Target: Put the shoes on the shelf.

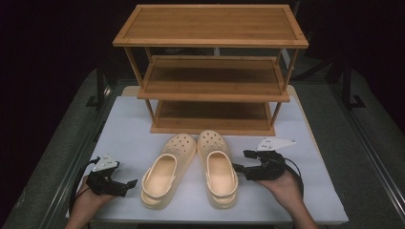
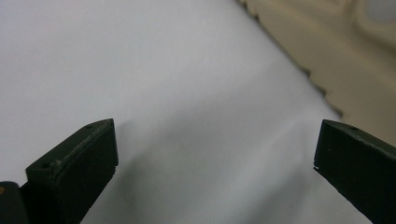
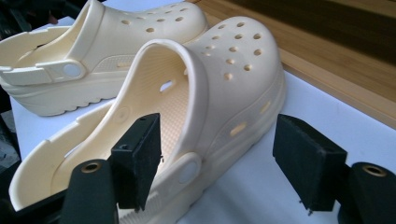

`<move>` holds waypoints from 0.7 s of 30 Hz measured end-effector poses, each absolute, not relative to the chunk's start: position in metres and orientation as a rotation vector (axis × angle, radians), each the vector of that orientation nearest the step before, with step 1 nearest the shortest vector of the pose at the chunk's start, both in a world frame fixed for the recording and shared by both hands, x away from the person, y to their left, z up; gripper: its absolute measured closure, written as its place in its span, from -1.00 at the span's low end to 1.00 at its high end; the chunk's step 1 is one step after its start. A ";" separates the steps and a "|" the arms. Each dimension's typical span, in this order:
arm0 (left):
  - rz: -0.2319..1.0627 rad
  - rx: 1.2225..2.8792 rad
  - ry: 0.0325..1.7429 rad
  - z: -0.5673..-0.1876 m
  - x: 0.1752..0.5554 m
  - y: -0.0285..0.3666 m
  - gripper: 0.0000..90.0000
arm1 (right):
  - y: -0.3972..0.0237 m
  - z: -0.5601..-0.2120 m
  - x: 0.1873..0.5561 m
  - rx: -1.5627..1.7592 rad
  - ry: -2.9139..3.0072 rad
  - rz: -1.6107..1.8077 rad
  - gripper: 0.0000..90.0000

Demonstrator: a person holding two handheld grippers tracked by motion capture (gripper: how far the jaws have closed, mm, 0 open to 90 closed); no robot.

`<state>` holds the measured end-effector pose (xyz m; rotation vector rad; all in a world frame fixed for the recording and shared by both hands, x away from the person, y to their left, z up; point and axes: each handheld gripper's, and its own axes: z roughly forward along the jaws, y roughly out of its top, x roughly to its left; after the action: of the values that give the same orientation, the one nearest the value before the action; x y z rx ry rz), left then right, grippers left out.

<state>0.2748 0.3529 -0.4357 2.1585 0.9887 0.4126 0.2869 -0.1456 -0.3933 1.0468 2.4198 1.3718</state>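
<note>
I see two cream clogs (image 1: 191, 168) lying upright side by side on white table (image 1: 129, 138); toes facing wooden rack (image 1: 210, 71).

We saw two pale cream clogs, the left clog (image 1: 167, 172) and the right clog (image 1: 218, 167), each with a pattern of small round holes over the toe. They lay on a white bench (image 1: 133, 138). At the far side stood a warm brown wooden rack (image 1: 210, 43) with visible grain. The left gripper (image 1: 125, 185) and right gripper (image 1: 242, 162) were black, each topped by a grey plate.
</note>
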 end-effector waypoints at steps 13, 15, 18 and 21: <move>0.399 2.045 0.886 -0.380 0.272 0.326 -0.66 | -0.136 -0.395 0.290 1.037 2.430 1.365 -0.30; 0.392 2.054 0.856 -0.377 0.274 0.319 -0.66 | -0.134 -0.395 0.291 1.039 2.432 1.367 -0.30; 0.376 2.072 0.816 -0.375 0.279 0.304 -0.65 | -0.130 -0.396 0.294 1.040 2.430 1.374 -0.28; 0.361 2.087 0.776 -0.375 0.285 0.292 -0.58 | -0.125 -0.397 0.296 1.033 2.439 1.373 -0.26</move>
<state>0.2850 0.2917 -0.3753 2.0874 0.7758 0.3605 0.2959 -0.1253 -0.3966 1.0334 2.4392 1.3729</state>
